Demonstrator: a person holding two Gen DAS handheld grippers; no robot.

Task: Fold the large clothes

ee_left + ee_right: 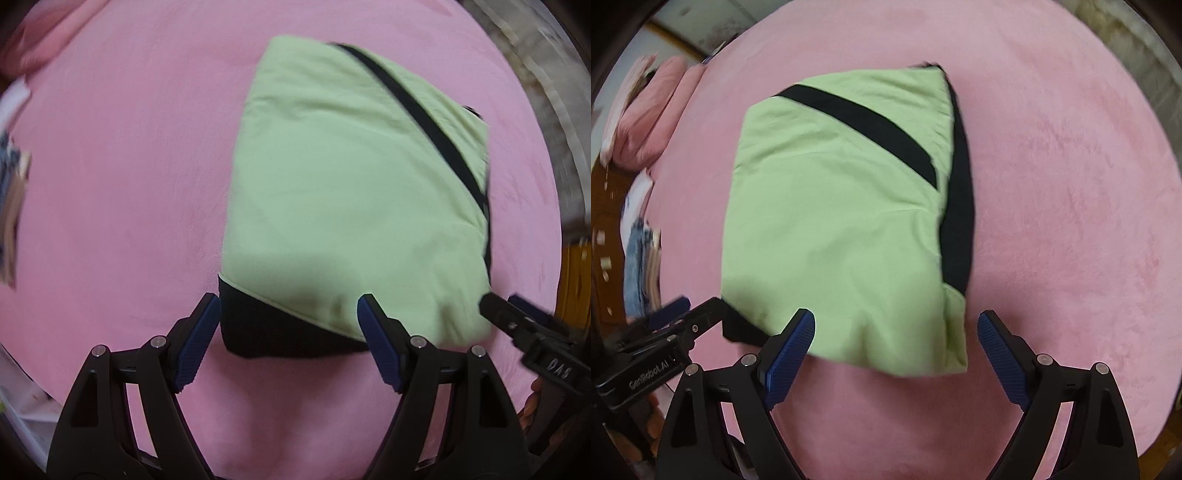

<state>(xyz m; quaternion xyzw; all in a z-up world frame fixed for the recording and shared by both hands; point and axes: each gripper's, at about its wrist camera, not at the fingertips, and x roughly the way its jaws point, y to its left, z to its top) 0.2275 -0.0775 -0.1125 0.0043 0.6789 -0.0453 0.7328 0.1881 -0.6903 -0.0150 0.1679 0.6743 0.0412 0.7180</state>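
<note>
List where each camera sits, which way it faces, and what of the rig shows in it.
Left wrist: on the left gripper, facing down at the folded green garment on the pink cover; its own open fingers show, with the right gripper entering at the right edge.
Right wrist: on the right gripper, angled down at the green garment; its open fingers show, with the left gripper at left.
Shared: the garment, the pink cover, each other's gripper.
</note>
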